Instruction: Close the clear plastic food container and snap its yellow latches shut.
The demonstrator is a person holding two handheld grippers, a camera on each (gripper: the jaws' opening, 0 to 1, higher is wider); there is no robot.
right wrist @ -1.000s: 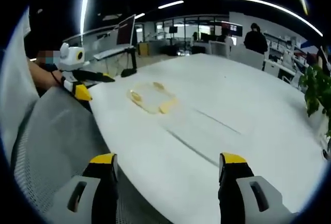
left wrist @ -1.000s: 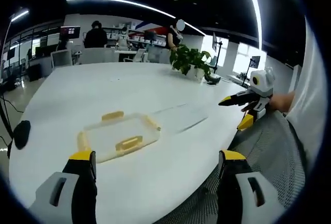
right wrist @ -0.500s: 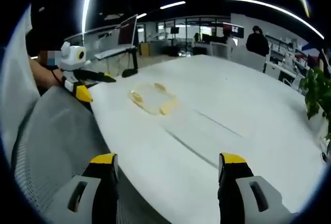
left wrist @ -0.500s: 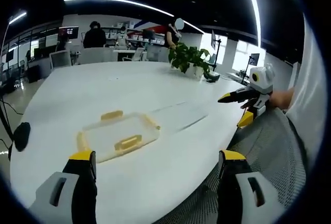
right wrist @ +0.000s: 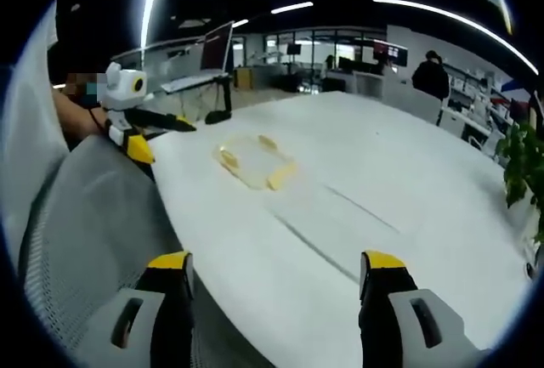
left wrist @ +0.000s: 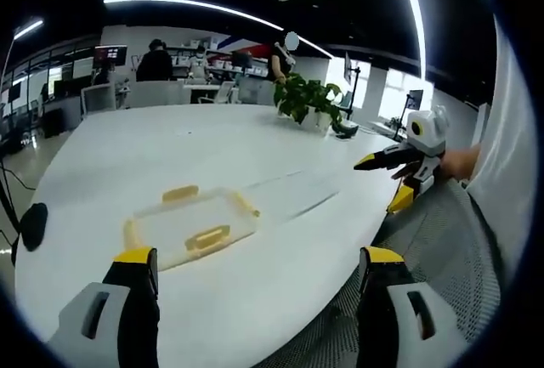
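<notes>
A clear plastic food container with yellow latches lies flat on the white table, ahead of my left gripper, whose jaws stand wide apart and hold nothing. In the right gripper view the same container lies farther off, left of centre. My right gripper is open too, above the table's near edge. The right gripper shows at the right of the left gripper view, held by a hand. The left gripper shows at the left of the right gripper view.
A potted green plant stands at the far side of the table. A grey mesh chair back lies close under the grippers. A black object sits off the table's left edge. People and desks fill the office background.
Both views have shifted slightly with the hands. The container has not moved and both grippers have stayed open.
</notes>
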